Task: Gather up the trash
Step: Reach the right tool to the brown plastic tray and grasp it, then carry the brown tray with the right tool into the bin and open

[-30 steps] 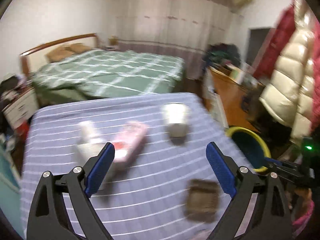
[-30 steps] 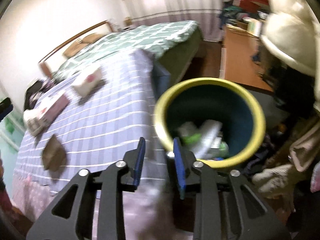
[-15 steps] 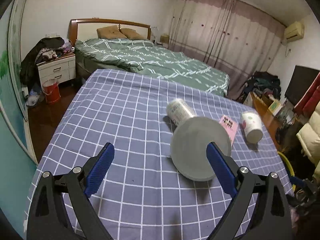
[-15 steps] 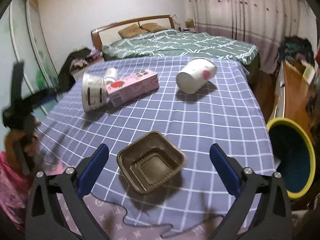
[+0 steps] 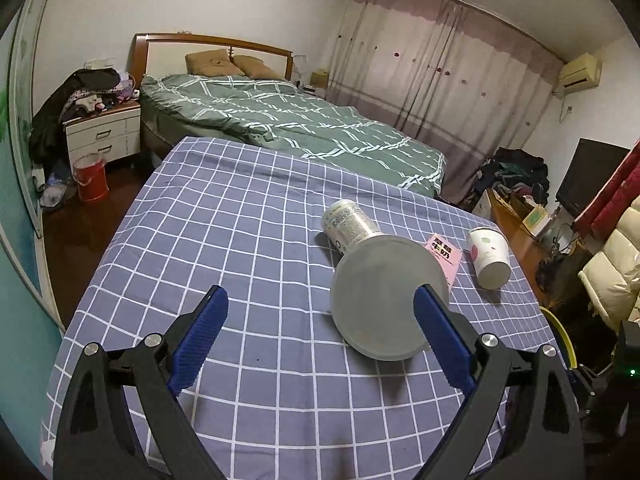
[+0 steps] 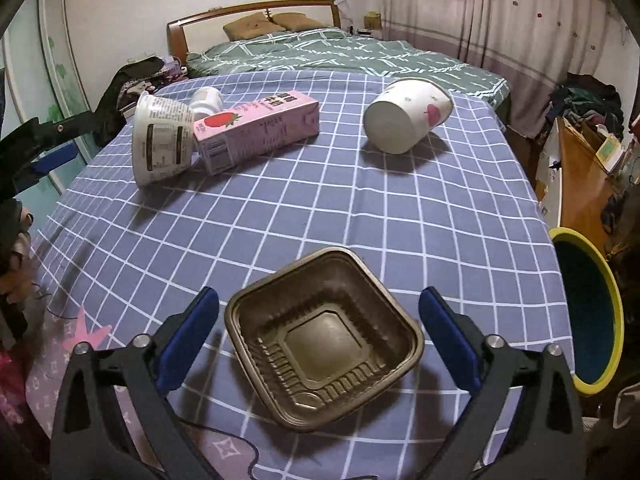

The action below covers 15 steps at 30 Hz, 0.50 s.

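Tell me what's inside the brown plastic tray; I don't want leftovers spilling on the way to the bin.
The brown plastic tray looks empty: only its ribbed molded floor shows between the open right claw. Whatever lies beneath it on the checked cloth is covered.

- The left gripper (image 5: 318,338) has two black plastic arms with triangular cut-outs, each tipped with a blue pad.
- Its blue pads (image 5: 200,336) carry fine ridges along the inner face.
- Round silver screws (image 5: 91,349) sit at the joints of the black arms, two on each side.
- The right gripper (image 6: 318,338) has the same build: black cut-out arms, blue ribbed pads (image 6: 450,338), silver screws (image 6: 495,341).
- In the right wrist view, the left gripper shows at the picture's left edge as a black arm with a blue pad.
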{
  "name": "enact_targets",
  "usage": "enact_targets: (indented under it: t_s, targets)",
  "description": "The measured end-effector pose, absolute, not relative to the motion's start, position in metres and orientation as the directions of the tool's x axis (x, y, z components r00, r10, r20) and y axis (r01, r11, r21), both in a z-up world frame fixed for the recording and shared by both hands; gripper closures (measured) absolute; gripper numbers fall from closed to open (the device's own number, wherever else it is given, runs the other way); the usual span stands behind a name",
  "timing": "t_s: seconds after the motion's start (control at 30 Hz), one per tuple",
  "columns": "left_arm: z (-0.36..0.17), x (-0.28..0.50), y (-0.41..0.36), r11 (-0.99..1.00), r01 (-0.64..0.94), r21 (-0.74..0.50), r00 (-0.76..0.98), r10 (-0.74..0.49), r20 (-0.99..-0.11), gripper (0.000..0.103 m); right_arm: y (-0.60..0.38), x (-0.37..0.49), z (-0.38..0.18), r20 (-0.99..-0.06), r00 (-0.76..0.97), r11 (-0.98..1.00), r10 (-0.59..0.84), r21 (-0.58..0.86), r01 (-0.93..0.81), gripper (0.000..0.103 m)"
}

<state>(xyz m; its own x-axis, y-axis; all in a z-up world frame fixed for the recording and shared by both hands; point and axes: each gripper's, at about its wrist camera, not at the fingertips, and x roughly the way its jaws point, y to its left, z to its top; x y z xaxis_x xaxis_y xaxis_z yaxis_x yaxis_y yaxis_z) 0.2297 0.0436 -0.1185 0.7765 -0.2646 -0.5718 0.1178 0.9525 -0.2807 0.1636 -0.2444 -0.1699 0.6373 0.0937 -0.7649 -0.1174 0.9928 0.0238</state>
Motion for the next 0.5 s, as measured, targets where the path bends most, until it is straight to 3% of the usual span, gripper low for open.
enact_targets:
  t_s: [0.33, 0.5]
  targets:
    - [-0.12, 0.23, 0.041, 0.954, 0.122, -0.273, 0.775, -0.263, -0.574, 0.011, -0.265, 0.16, -0.164, -0.761, 0.636, 0.992, 0.124, 0.09, -0.085, 0.024]
    - [-0.12, 0.228, 0.035, 0.956, 0.142, -0.257, 0.773, -0.269, -0.575, 0.011, -0.32, 0.154, -0.147, -0.734, 0.679, 0.995, 0.032, 0.09, 0.05, 0.024]
